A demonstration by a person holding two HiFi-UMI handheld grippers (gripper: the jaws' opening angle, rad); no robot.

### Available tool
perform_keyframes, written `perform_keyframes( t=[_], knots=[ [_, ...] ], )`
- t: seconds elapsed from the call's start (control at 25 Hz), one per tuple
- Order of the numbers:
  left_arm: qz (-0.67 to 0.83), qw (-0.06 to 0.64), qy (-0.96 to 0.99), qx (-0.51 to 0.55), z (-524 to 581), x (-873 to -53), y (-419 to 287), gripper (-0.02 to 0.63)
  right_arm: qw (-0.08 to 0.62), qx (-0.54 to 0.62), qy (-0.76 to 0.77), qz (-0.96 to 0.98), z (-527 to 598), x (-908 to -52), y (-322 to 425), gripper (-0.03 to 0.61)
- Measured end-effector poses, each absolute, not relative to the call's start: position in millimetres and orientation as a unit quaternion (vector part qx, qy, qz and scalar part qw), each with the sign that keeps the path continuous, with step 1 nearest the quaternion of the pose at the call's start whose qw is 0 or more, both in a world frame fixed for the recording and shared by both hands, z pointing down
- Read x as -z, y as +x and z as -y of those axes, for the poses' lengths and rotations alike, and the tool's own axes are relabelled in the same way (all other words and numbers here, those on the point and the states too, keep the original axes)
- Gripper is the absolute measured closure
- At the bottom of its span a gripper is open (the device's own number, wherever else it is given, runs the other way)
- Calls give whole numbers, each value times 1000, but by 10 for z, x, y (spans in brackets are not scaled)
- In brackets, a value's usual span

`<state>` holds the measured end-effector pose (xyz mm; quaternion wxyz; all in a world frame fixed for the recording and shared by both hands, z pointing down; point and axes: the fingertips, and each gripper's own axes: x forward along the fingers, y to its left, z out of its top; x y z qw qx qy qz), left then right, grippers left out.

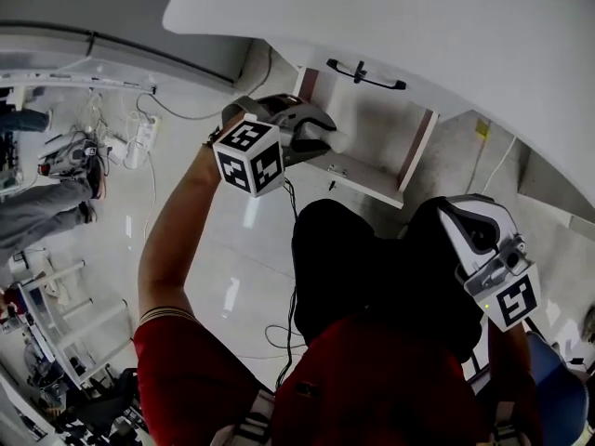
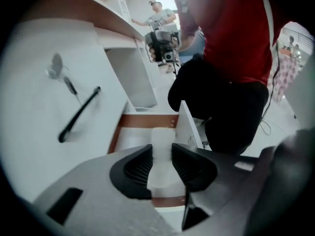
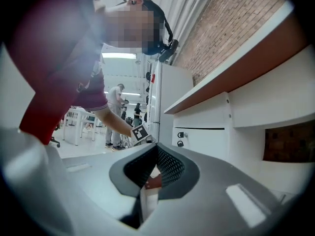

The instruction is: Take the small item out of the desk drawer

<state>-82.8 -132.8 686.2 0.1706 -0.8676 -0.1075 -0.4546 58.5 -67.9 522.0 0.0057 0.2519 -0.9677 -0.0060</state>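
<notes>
Small white item is pinched by the left gripper at the open drawer; a straight, firmly gripped lift is advised.

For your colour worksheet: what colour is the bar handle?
The bar handle is black, clearest in the head view.

Background clutter around us.
We see a power strip with cables on the glossy floor, a blue chair at lower right, a brick wall, and a bystander near white tables.
</notes>
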Motion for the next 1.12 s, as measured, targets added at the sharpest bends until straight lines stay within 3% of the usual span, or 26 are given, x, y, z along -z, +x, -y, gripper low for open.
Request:
perform_keyframes(
  t=[0.44, 0.92, 1.12],
  knots=[
    [-73, 81, -947, 304, 1180, -5255, -587, 482, -6, -44, 239, 970, 909, -3890, 292, 566],
    [-290, -13, -951, 108, 911, -2837, -523, 482, -14, -82, 238, 968, 880, -2290, 200, 566],
    [-370, -50, -927, -24, 858, -1949, -566, 482, -25, -76, 235, 969, 786, -1852, 179, 566]
  ],
)
